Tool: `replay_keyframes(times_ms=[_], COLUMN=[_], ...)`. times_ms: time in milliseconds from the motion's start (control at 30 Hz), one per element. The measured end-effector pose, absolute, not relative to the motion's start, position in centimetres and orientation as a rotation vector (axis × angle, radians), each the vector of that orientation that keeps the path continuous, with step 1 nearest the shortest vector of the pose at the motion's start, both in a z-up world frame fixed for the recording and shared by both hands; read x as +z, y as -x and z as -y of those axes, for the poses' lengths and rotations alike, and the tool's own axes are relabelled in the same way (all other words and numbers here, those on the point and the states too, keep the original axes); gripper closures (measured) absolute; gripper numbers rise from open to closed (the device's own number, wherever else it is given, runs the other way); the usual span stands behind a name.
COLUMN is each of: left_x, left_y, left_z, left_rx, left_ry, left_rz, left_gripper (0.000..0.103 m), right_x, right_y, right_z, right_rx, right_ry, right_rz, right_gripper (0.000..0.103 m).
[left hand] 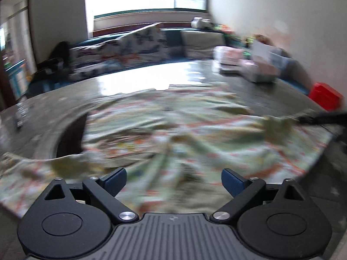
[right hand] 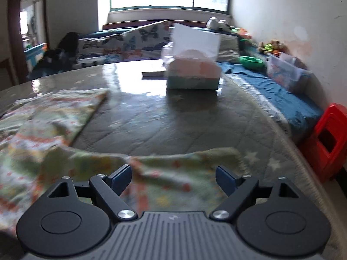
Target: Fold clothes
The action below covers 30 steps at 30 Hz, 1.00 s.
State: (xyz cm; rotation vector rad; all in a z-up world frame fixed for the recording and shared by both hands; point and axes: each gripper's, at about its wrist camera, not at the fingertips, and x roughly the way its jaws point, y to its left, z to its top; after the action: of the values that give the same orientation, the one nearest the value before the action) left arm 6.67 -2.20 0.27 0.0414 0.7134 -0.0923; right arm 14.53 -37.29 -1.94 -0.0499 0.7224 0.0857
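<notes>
A pale green garment (left hand: 173, 130) with an orange and yellow print lies rumpled across the grey quilted table (left hand: 54, 99). My left gripper (left hand: 173, 181) hovers open just above its near part, with nothing between the blue pads (left hand: 115, 181). In the right wrist view the same garment (right hand: 54, 117) covers the left side, and a strip of it (right hand: 184, 162) runs across in front of my right gripper (right hand: 173, 178), which stands open over it. A dark, blurred thing (left hand: 318, 118) reaches in from the right and meets a raised fold of the cloth.
A tissue box (right hand: 193, 73) stands mid-table beside a flat book (right hand: 154, 73). A red stool (right hand: 329, 138) sits off the table's right edge by a blue-cushioned bench (right hand: 282, 99). A small dark object (left hand: 19, 117) lies at the far left. Bare tabletop (right hand: 173, 125) lies beyond the cloth.
</notes>
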Motion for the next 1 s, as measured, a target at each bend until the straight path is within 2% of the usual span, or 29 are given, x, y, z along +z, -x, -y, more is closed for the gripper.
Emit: replay_keyframes(times_ms=[200, 367, 1000], left_x=[-0.7, -1.6, 0.4], left_y=[-6.4, -5.5, -3.0], left_z=[-1.0, -1.1, 0.0], left_rx=[-0.033, -0.045, -0.161], left_ry=[-0.002, -0.009, -0.054], left_rz=[-0.746, -0.764, -0.712], left_gripper=[0.021, 0.024, 0.024], right_x=[-2.4, -2.5, -2.4], right_y=[-12.7, -12.1, -11.2], right_z=[36.9, 38.3, 38.6], right_rx=[0.120, 0.097, 0.101], right_ry=[0.046, 0.033, 0.037], right_rz=[-0.729, -0.727, -0.748], right_gripper=[0.013, 0.010, 0.006])
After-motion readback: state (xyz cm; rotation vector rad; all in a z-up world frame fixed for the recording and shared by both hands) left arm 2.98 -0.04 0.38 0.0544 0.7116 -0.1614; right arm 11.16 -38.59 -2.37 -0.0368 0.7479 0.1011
